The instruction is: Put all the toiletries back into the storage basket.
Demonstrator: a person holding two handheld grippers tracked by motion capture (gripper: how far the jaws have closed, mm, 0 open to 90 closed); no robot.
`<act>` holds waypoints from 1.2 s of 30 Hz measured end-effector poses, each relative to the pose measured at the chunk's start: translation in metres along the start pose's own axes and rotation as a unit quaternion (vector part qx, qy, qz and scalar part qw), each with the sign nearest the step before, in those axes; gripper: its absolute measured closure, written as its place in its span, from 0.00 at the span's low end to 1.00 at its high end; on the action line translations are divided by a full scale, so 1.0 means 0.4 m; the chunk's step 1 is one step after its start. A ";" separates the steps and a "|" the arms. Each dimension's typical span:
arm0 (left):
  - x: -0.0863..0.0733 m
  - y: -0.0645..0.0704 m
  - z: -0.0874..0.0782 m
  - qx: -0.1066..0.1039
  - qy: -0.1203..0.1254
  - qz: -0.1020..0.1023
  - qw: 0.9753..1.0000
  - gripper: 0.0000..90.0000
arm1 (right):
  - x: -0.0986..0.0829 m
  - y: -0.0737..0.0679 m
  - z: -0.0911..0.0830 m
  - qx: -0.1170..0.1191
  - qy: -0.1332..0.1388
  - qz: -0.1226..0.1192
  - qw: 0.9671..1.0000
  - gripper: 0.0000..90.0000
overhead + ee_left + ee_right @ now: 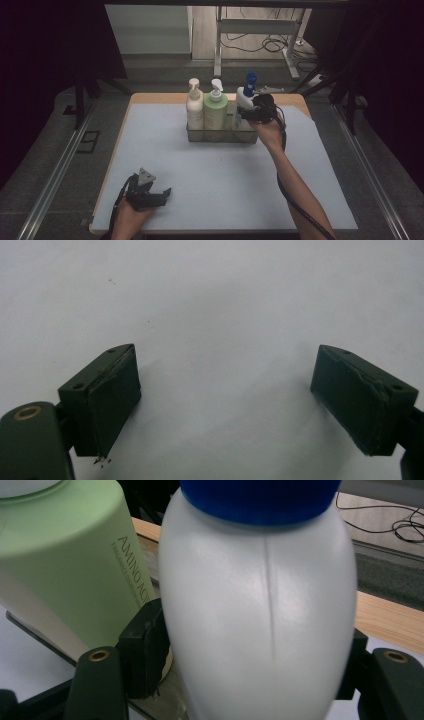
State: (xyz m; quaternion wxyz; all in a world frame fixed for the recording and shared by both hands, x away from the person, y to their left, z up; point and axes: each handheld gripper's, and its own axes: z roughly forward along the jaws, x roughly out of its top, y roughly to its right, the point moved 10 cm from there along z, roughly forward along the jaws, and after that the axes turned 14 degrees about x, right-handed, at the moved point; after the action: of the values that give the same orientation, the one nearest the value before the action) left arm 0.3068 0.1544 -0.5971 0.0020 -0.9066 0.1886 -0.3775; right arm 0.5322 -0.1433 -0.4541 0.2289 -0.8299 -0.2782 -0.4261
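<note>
Your right claw [246, 111] is clamped on the white bottle [260, 615]: in the right gripper view its two black jaws press against the bottle's left and right sides, low on the body, and the bottle's blue cap [260, 497] sits at the top of that view. In the high view the white bottle [243, 98] stands at the right end of the clear tray [220, 135], with your right hand [267, 129] reaching in from the near right side. Whether the bottle's base rests on the tray floor or is lifted a little is hard to tell, since the claw and hand cover it.

Just left of the white bottle stands the green pump bottle [215, 110], close beside it; the right gripper view shows its pale green wall [65, 565] with printed lettering. Left of that, at the tray's other end, is the cream pump bottle [194, 107]. All three stand upright in a row.

The tray sits toward the far middle of the table [165, 165], which has a pale sheet over it and a wooden edge along the back.

Your left claw [159, 196] is released, jaws spread wide with nothing between them. It rests at the near left of the table, well apart from the tray, and the left gripper view shows bare pale table between its pads [112, 405].
</note>
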 end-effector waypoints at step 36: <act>0.000 0.000 0.000 0.001 0.000 0.000 1.000 0.14 | -0.100 -0.003 -0.127 0.031 -0.018 -0.003 0.999 0.63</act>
State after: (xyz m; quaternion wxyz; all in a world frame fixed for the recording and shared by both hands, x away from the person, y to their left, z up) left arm 0.3068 0.1544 -0.5971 0.0031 -0.9066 0.1886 -0.3776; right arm 0.4827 -0.1844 -0.4601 0.2487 -0.8288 -0.2979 -0.4031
